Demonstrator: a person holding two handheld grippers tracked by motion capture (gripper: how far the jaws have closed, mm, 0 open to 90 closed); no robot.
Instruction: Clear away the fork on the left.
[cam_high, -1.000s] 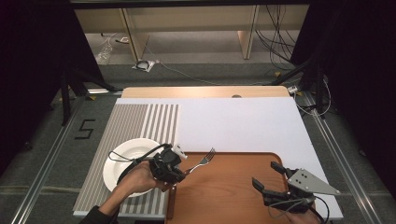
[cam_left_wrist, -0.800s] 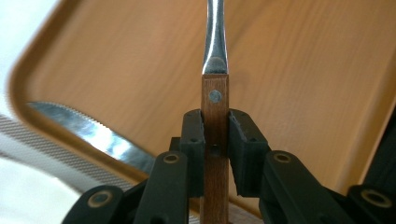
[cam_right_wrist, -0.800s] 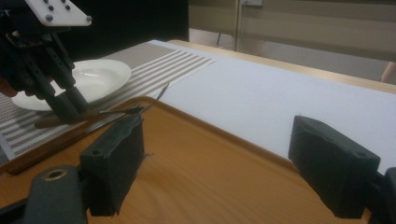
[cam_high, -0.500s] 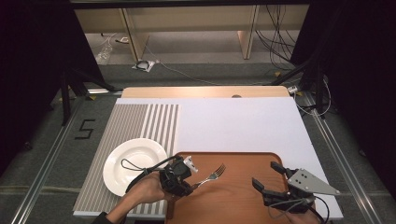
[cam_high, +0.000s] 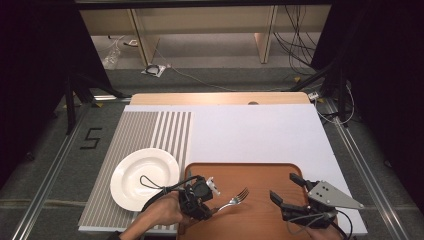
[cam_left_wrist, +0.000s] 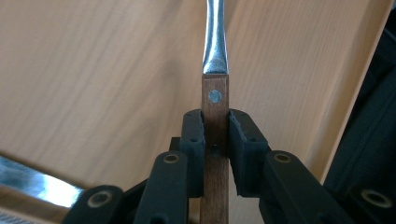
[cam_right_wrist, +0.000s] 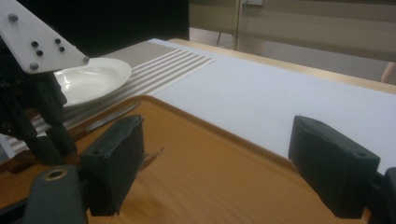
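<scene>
A fork (cam_high: 239, 196) with a wooden handle (cam_left_wrist: 215, 95) and metal tines hangs low over the brown tray (cam_high: 260, 169). My left gripper (cam_high: 210, 206) is shut on that handle at the tray's left part; in the left gripper view the jaws (cam_left_wrist: 215, 128) clamp the wood from both sides. The tines point right and away from the person. My right gripper (cam_high: 285, 187) rests open over the tray's right part, nothing between its fingers (cam_right_wrist: 114, 163). In the right gripper view the left gripper (cam_right_wrist: 42, 116) shows at the left, over the tray (cam_right_wrist: 210, 186).
A white plate (cam_high: 145, 177) sits on the striped placemat (cam_high: 150, 130) left of the tray. A knife (cam_right_wrist: 107, 119) lies along the tray's left edge. The white tablecloth (cam_high: 255, 132) stretches beyond the tray.
My left gripper has carried the fork from beside the plate rightward and nearer the person, over the tray. The right gripper has stayed in place.
</scene>
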